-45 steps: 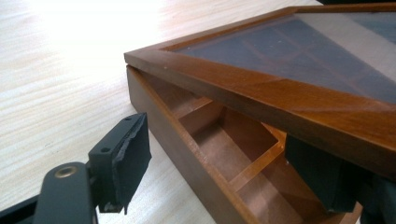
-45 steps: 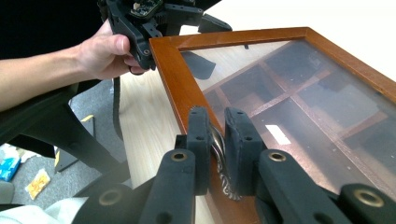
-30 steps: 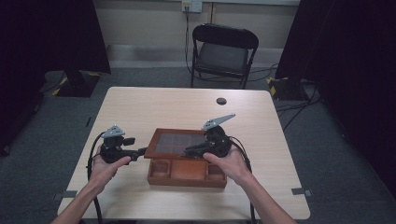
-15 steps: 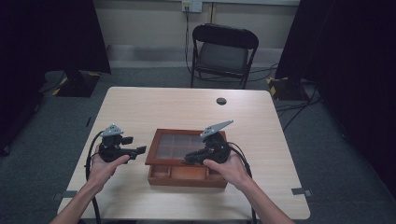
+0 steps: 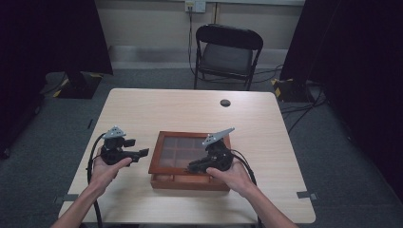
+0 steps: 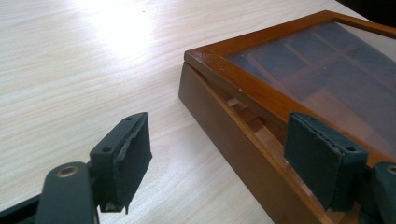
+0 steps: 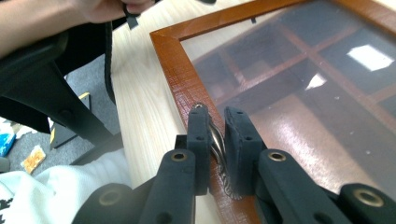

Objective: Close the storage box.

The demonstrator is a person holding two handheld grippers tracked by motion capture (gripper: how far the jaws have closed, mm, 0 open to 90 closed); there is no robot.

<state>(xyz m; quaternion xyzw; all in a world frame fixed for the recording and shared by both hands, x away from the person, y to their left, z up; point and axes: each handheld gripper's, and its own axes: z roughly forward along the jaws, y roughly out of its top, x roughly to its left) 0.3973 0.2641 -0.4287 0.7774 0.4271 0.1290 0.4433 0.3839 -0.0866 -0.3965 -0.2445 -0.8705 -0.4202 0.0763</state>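
A wooden box [image 5: 190, 183] with a glass-paned lid [image 5: 190, 137] lies near the table's front edge. The lid stands slightly raised at the front, and a gap under it is visible in the left gripper view, where the lid [image 6: 243, 79] sits above the box wall [image 6: 219, 116]. My right gripper [image 5: 192, 167] is shut on a small twisted metal handle [image 7: 217, 140] on the lid's front frame [image 7: 177, 70]; its jaws [image 7: 215, 119] pinch it from both sides. My left gripper [image 5: 142, 153] hovers open just left of the box, with nothing between its pads [image 6: 219, 126].
The pale wooden table [image 5: 180, 109] carries a small black round object [image 5: 225, 102] at the far side. A black folding chair [image 5: 228, 52] stands behind the table. Dark curtains hang at both sides. Divided compartments show through the glass [image 7: 303, 70].
My right gripper has sunk with the lid's front edge in it, so the lid lies lower over the box. The left gripper has stayed put.
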